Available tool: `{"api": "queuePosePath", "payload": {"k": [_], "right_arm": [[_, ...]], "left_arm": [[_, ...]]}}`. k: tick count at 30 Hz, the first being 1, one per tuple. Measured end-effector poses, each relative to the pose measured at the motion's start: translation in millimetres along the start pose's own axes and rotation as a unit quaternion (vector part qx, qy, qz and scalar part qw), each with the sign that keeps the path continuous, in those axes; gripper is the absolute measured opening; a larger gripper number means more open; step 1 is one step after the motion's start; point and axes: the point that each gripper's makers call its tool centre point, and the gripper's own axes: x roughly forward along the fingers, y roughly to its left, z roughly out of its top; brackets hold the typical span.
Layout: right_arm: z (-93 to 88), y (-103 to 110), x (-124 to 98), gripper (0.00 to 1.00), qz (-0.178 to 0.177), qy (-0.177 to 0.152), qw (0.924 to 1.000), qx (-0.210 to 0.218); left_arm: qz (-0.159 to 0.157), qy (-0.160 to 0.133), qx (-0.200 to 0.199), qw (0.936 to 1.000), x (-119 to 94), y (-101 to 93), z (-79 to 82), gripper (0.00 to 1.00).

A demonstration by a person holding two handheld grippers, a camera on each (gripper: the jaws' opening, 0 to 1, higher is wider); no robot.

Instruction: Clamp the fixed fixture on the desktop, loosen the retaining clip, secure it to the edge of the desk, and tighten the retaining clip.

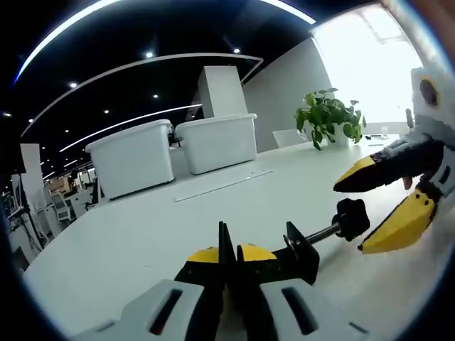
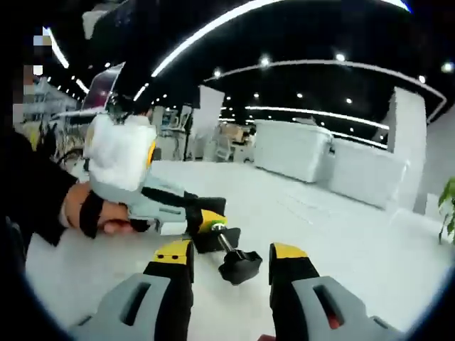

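- fixture point(image 1: 302, 252): black clamp body lying on the white tabletop point(image 1: 128, 234), lower centre of the left gripper view. its threaded screw point(image 1: 321, 233) runs up and to the right to a black knob point(image 1: 352, 219).
- left gripper point(image 1: 227, 257): your yellow-tipped jaws are pressed together on the near end of the fixture and appear to pinch it. in the right gripper view the same gripper point(image 2: 207, 220) comes in from the left, with a hand point(image 2: 89, 209) behind it, holding the clamp body point(image 2: 213, 238).
- right gripper point(image 2: 231, 257): jaws spread wide, the knob point(image 2: 240, 266) sitting low between them, not touched by either.
- key relation: the screw's long axis point(image 2: 226, 245) points from the left gripper's grip toward the right gripper, so the knob end faces your right hand, which is the nearer one for turning. i judge the loosening step is next.
- view differences: the left gripper view shows the right gripper point(image 1: 387, 206) at right edge, open around the knob from the side, plus two white bins point(image 1: 178, 149) and a potted plant point(image 1: 327, 117) well behind. the right gripper view shows the hand and how the clamp body is gripped.
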Motion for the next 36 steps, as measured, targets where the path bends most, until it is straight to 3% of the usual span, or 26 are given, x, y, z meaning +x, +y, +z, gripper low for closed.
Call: {"api": "queuePosePath", "payload": {"k": [2,5,7,11,13,16,20,21,24,29,32,34,36], "right_arm": [[-5.2,-9,1,0.40,0.001,0.007,0.9969,0.079],[-18.1,-24,3,0.28,-0.006,0.015,0.9826,0.185],[-19.2,-20,5,0.28,0.013,0.015,0.9717,0.235],[-25.8,-18,8,0.29,0.019,0.027,0.9681,0.248],[-31.1,-12,9,0.28,0.025,0.047,0.9548,0.292],[-30.6,-12,11,0.24,0.024,0.047,0.9386,0.341],[-27.8,-12,12,0.23,0.017,0.030,0.9391,0.342],[-27.4,-20,16,0.23,0.010,0.032,0.9437,0.329],[-22.9,-18,15,0.21,-0.004,0.021,0.9690,0.246],[-19.3,-9,11,0.20,-0.032,0.005,0.9938,0.106],[-16.2,-5,9,0.20,-0.050,-0.003,0.9987,0.004],[-14.1,-3,9,0.20,-0.069,-0.006,0.9945,-0.079],[-13.2,-2,10,0.20,-0.079,-0.005,0.9891,-0.124]], "left_arm": [[-0.001,0.000,0.000,1.0000,0,-0.2,0.1,0.07],[-0.003,0.000,-0.001,1.0000,0,-1.1,0.3,0.07],[-0.004,0.000,-0.001,1.0000,0,-1.8,0.3,0.07],[-0.005,-0.001,-0.002,1.0000,0,-2.0,1.1,0.07],[-0.005,-0.001,-0.002,1.0000,0,-2.1,0.8,0.07],[-0.005,0.000,-0.002,1.0000,0,-1.8,0.6,0.07],[-0.004,0.000,-0.002,1.0000,1,-1.4,0.6,0.07],[-0.003,0.000,-0.001,1.0000,1,-1.0,0.6,0.07],[-0.002,0.000,-0.002,1.0000,1,-0.5,0.2,0.07],[-0.001,0.000,-0.003,1.0000,1,0.4,0.0,0.07],[0.000,0.000,-0.003,1.0000,1,0.4,0.0,0.07],[0.000,0.001,-0.003,1.0000,1,0.4,0.0,0.07],[0.001,0.001,-0.004,1.0000,1,0.2,0.0,0.07]]}}
